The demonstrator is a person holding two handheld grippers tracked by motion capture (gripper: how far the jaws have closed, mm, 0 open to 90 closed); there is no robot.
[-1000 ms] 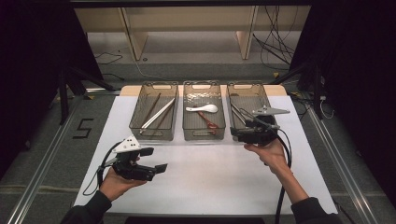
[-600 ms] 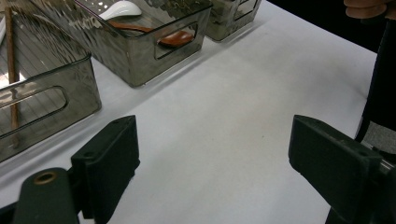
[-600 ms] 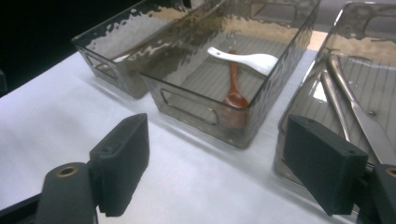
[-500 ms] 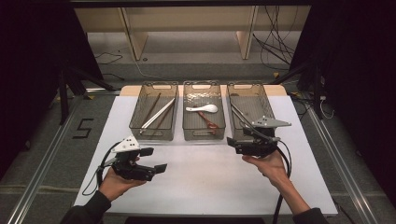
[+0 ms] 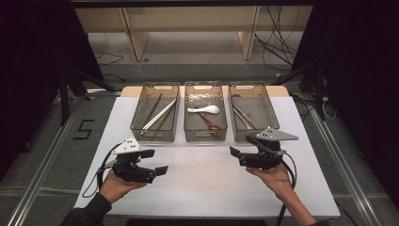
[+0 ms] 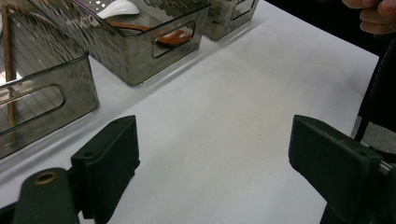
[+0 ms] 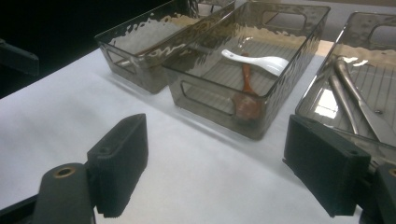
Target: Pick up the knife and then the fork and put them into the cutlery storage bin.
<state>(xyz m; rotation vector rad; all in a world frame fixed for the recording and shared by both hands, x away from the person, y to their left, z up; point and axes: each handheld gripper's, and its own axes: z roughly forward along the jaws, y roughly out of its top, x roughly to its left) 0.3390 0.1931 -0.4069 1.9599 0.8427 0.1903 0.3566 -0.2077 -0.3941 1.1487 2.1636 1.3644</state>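
The white tabletop [image 5: 207, 188] carries three smoky see-through bins in a row along its far edge, and both hands hang over the bare near half. The right bin [image 5: 268, 101] sits just beyond the right tongs [image 5: 234, 154]; those tongs have just been opening and now stand wide with nothing between the jaws. The left tongs [image 5: 155, 162] are well apart from all three bins, jaws also spread wide and empty, over bare white surface.

So the right hand [image 5: 275, 179] is the nearer one to the work. Inside the right bin lie the metal pieces [image 7: 350, 95], long and thin, their long axis running from the bin's near end to its far end, which is roughly away from the person. From the right tongs they lie ahead and to the right. The middle bin [image 5: 205, 134] holds a white spoon [image 5: 203, 110] and a brown spoon [image 5: 211, 125]; the left bin [image 5: 155, 134] holds long sticks [image 5: 157, 115].
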